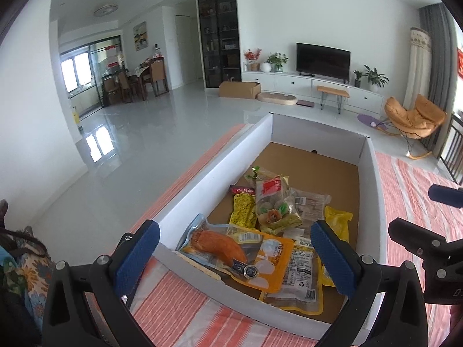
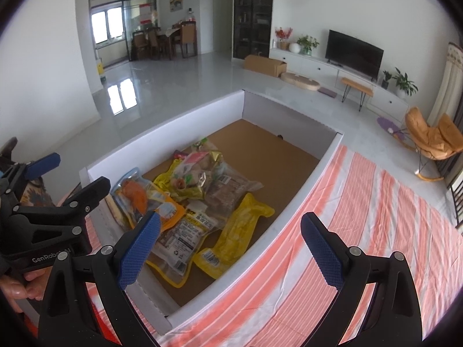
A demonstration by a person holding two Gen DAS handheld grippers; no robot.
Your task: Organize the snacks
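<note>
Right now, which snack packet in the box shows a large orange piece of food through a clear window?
The orange packet at the near-left corner of the white box. The other packets are yellow or mostly transparent, without that orange piece.

You are in a home living room.
Ahead of you a television (image 1: 323,59) stands on a long white cabinet (image 1: 312,85) with potted plants (image 1: 277,61), an orange lounge chair (image 1: 413,117) sits by the curtains (image 1: 437,37), and a dining table with chairs (image 1: 136,78) lies beyond the glossy tiled floor (image 1: 162,133).
</note>
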